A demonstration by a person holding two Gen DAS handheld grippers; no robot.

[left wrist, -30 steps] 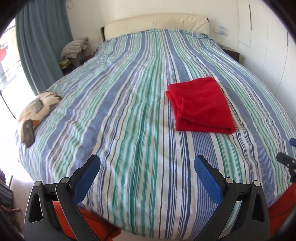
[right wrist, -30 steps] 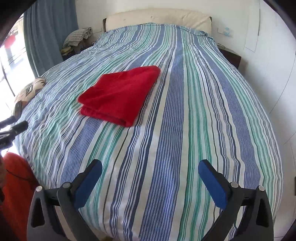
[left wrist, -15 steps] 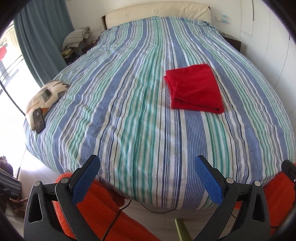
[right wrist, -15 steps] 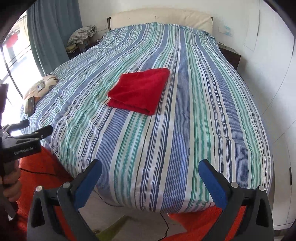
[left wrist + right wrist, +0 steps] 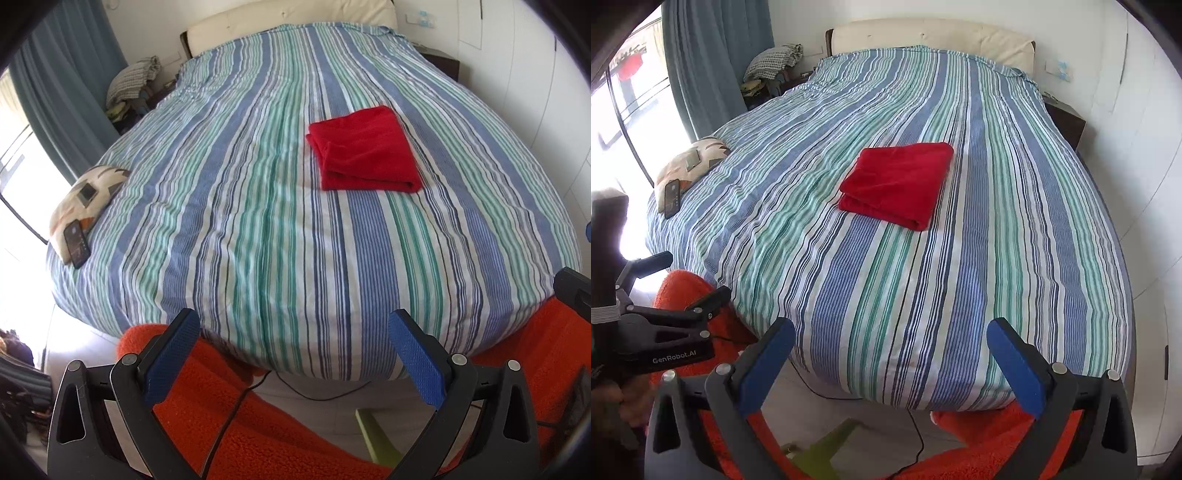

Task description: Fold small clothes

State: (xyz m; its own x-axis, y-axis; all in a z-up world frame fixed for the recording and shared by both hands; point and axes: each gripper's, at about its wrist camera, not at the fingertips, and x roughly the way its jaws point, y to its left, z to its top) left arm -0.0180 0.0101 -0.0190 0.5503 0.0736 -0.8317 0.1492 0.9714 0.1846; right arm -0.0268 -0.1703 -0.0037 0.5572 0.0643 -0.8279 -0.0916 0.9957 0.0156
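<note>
The left gripper (image 5: 293, 354) hangs off the foot of the bed (image 5: 280, 229), its jaws spread wide with nothing between them; the right gripper (image 5: 890, 363) is held the same way, jaws wide apart and empty. The red folded cloth (image 5: 364, 155) lies flat on the striped cover, well ahead of both pairs of jaws and touching neither; from the left gripper it sits ahead and to the right, from the right gripper (image 5: 899, 182) ahead and about central. A patterned cushion (image 5: 86, 195) rests at the bed's edge far to the left of the jaws, with a dark phone (image 5: 77, 243) lying on its near end. Below the jaws, orange fleece fabric (image 5: 280, 435) fills the bottom of the view, with a thin black cable (image 5: 317, 397) on the floor under the bed's edge. In the right wrist view the left gripper (image 5: 670, 275) appears at the left, level with the bed's foot.
</note>
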